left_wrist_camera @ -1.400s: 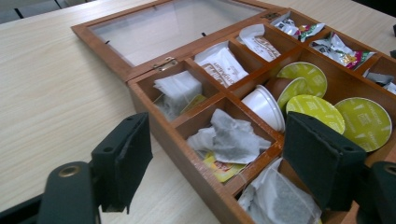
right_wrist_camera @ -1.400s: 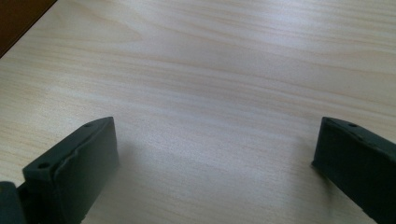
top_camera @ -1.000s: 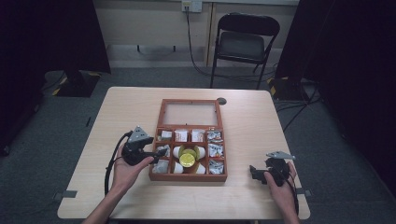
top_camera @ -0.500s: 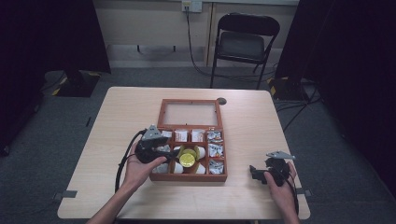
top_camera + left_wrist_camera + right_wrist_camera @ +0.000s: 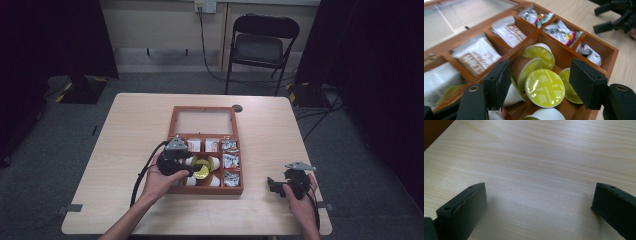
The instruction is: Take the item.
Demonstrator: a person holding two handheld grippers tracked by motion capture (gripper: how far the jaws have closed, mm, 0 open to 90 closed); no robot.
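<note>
Black left tongs (image 5: 537,82) straddle a green-lidded pod (image 5: 544,88), closing, not yet pressing; right tongs (image 5: 539,207) gape, resting.

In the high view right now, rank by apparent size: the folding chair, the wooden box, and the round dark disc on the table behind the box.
1. Folding chair and wooden box: similar in the picture; the chair stands farther off, so I won't rank them.
2. Round dark disc: clearly the smallest.
</note>
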